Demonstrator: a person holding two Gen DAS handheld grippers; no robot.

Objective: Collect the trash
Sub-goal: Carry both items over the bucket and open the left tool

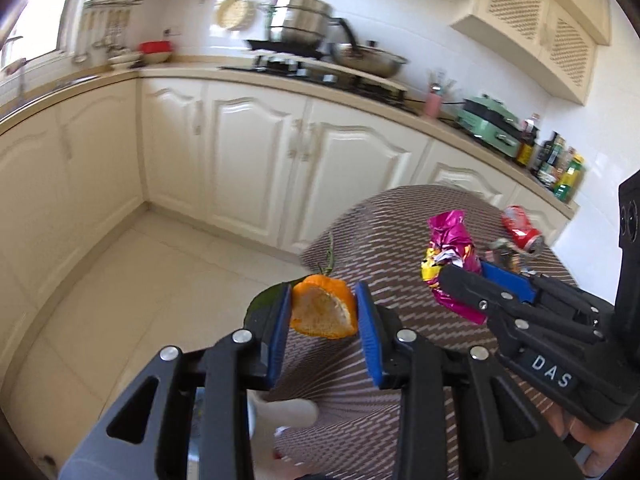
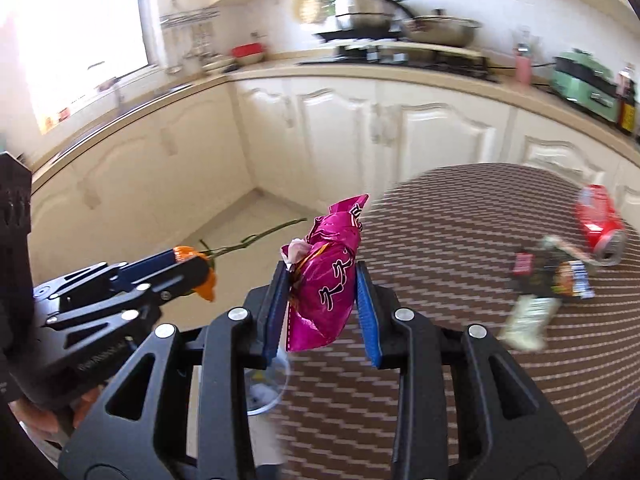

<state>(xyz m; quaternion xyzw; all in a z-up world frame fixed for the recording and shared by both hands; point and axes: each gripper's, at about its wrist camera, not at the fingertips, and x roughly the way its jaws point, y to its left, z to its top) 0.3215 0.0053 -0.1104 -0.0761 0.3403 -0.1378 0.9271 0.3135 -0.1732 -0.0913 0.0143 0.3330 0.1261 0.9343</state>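
The patterned table carries 1 red can and 1 crumpled wrapper.

My left gripper points down at a slant, its blue pads closed on a piece of orange peel that hangs between them. My right gripper slants down the same way just beside it, pads pressed on a crumpled pink wrapper. The two sit side by side, fingers angled slightly toward each other. A bit of my hand shows under the right gripper's handle.
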